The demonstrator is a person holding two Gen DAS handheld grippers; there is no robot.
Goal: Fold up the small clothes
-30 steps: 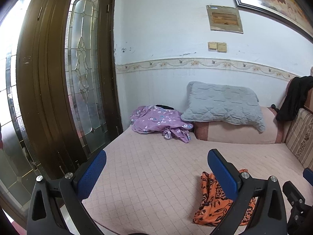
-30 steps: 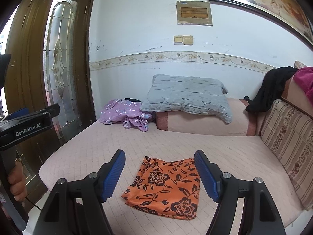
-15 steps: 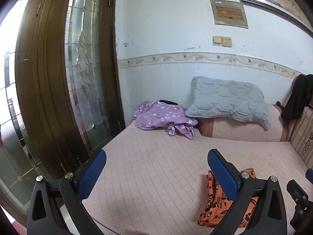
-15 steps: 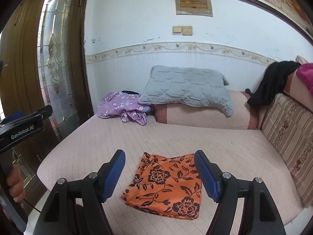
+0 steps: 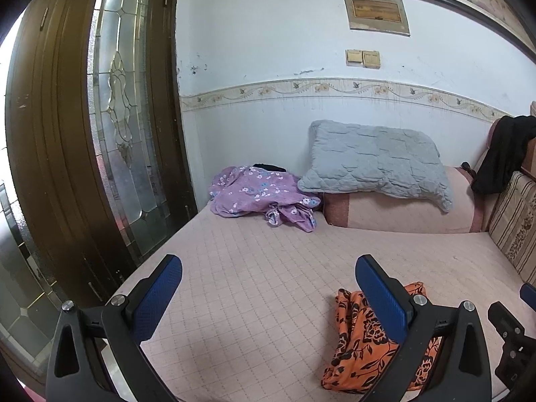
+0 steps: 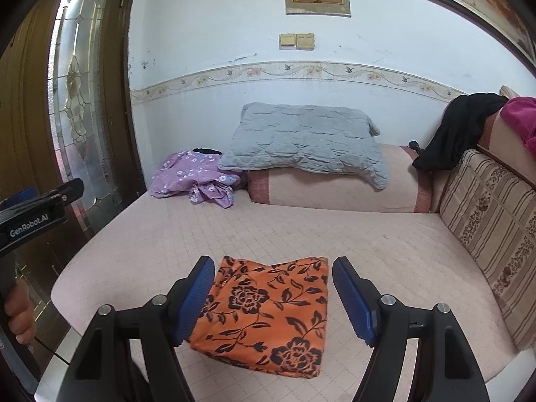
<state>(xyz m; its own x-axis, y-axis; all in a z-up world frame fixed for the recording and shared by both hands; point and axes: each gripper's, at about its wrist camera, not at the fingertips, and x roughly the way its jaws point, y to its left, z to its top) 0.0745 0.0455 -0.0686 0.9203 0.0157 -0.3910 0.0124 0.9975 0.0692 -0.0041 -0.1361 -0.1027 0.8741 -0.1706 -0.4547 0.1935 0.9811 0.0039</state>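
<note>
A folded orange cloth with black flowers lies flat on the pink mattress near its front edge. My right gripper is open and empty, held above the cloth with the jaws wide on either side of it. My left gripper is open and empty, held above the mattress to the left of the same cloth, which its right finger partly hides. A crumpled purple flowered garment lies at the far left corner; it also shows in the right wrist view.
A grey quilted pillow rests on a pink bolster at the back wall. A striped cushion lines the right side, with a black garment draped above. A wooden glass-panelled door stands left of the mattress.
Both grippers have tilted and shifted slightly, so the far wall and pillow sit differently in view. The orange cloth has not moved. Both grippers stay open.
</note>
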